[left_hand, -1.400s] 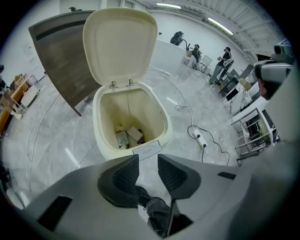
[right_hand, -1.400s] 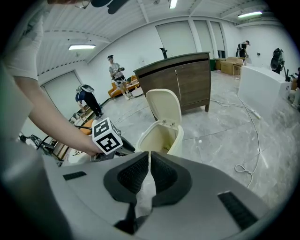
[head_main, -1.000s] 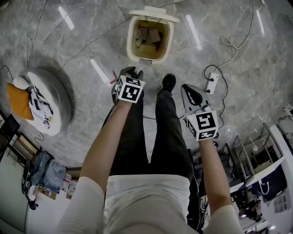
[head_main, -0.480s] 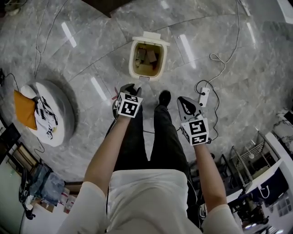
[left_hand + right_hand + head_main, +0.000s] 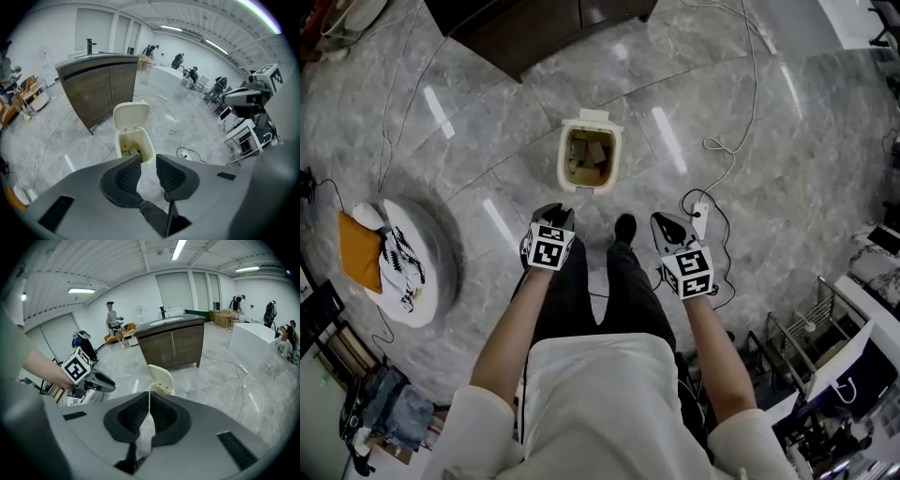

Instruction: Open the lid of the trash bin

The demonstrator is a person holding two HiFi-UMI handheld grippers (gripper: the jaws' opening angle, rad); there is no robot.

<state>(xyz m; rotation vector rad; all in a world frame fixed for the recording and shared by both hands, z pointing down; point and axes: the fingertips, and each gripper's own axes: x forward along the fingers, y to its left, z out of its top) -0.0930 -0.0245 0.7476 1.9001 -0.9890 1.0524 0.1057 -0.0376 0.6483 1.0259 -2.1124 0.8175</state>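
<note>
The cream trash bin (image 5: 589, 159) stands on the marble floor with its lid (image 5: 591, 119) tipped up and back, and scraps show inside. In the left gripper view the bin (image 5: 136, 143) sits beyond the jaws with the lid (image 5: 132, 115) upright. My left gripper (image 5: 551, 217) hangs above the floor short of the bin. Its jaws (image 5: 148, 164) are apart and closing, with nothing between them. My right gripper (image 5: 667, 225) is to the right, level with the left one. Its tips (image 5: 149, 397) meet on nothing, and the lid (image 5: 161, 377) shows just past them.
A round white platform (image 5: 427, 258) carrying an orange cloth lies at the left. A dark wooden cabinet (image 5: 534, 28) stands beyond the bin. A power strip (image 5: 698, 217) and cables trail on the floor at the right. Wire racks (image 5: 806, 337) stand at the lower right. The person's shoe (image 5: 624, 228) is between the grippers.
Both grippers and the head camera have risen away from the bin, which now looks smaller and farther off. The lid has stayed open.
</note>
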